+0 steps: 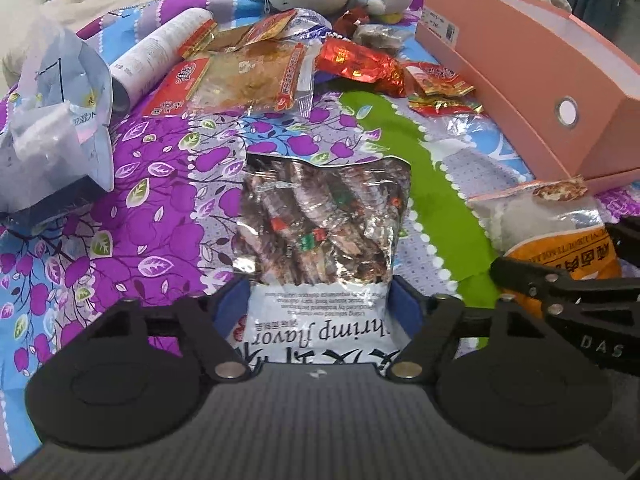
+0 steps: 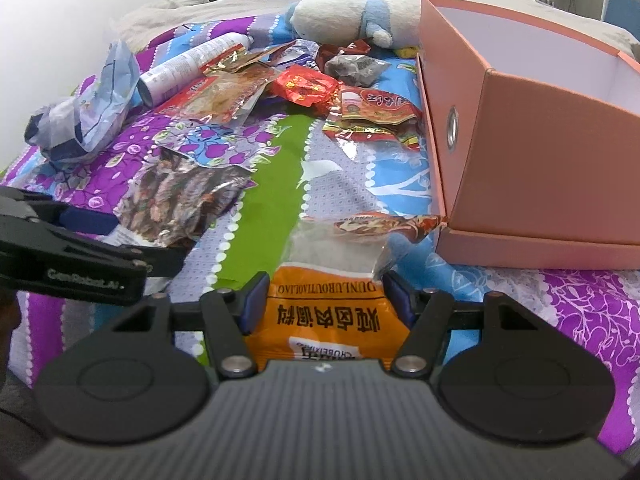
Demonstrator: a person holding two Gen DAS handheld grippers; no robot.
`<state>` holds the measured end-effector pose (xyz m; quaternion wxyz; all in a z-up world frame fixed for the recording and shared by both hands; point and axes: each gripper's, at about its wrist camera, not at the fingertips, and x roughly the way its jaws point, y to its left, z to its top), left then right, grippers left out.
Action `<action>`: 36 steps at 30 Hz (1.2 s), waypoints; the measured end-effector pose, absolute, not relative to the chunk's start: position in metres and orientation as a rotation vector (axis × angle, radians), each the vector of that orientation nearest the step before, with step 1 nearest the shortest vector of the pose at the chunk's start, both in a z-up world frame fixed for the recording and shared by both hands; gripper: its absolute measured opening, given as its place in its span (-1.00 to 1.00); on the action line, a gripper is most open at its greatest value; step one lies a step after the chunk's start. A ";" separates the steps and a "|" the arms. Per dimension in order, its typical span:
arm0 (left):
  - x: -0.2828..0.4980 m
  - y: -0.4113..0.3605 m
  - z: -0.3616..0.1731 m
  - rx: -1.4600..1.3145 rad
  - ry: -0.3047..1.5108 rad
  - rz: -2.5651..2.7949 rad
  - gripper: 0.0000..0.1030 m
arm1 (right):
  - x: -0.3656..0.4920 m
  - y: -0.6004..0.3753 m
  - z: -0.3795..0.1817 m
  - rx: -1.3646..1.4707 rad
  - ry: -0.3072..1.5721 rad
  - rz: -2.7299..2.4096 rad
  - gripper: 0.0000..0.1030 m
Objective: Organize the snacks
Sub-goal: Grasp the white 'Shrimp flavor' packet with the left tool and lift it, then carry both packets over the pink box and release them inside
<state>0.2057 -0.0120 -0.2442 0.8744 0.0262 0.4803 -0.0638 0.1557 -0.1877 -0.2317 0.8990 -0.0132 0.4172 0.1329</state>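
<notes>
A silver shrimp-flavour snack bag [image 1: 324, 216] lies on the patterned bedspread. Its near end sits between the blue pads of my left gripper [image 1: 318, 304], which press on its two side edges. To its right lies an orange and clear snack bag [image 2: 324, 320], and my right gripper [image 2: 326, 300] is shut on its near end. The same orange bag [image 1: 560, 232] shows at the right of the left wrist view, and the shrimp bag [image 2: 176, 200] at the left of the right wrist view. An open pink box [image 2: 540, 168] stands just right of the orange bag.
Farther back lies a pile of red and clear snack packets [image 1: 360, 64], with a white spray can [image 1: 160, 48] at its left. A crumpled blue-white bag [image 1: 60, 120] sits at the far left. A plush toy [image 2: 352, 12] rests behind the pile.
</notes>
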 end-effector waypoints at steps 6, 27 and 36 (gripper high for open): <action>0.201 -0.008 -0.236 -0.002 0.994 -0.105 0.21 | 0.154 -0.187 -0.227 -0.012 0.861 0.290 0.24; 0.196 0.000 -0.161 -0.180 0.898 -0.107 0.21 | 0.153 -0.196 -0.153 0.040 0.740 0.300 0.24; 0.207 -0.012 -0.114 -0.214 0.811 -0.139 0.21 | 0.162 -0.211 -0.112 0.042 0.634 0.261 0.24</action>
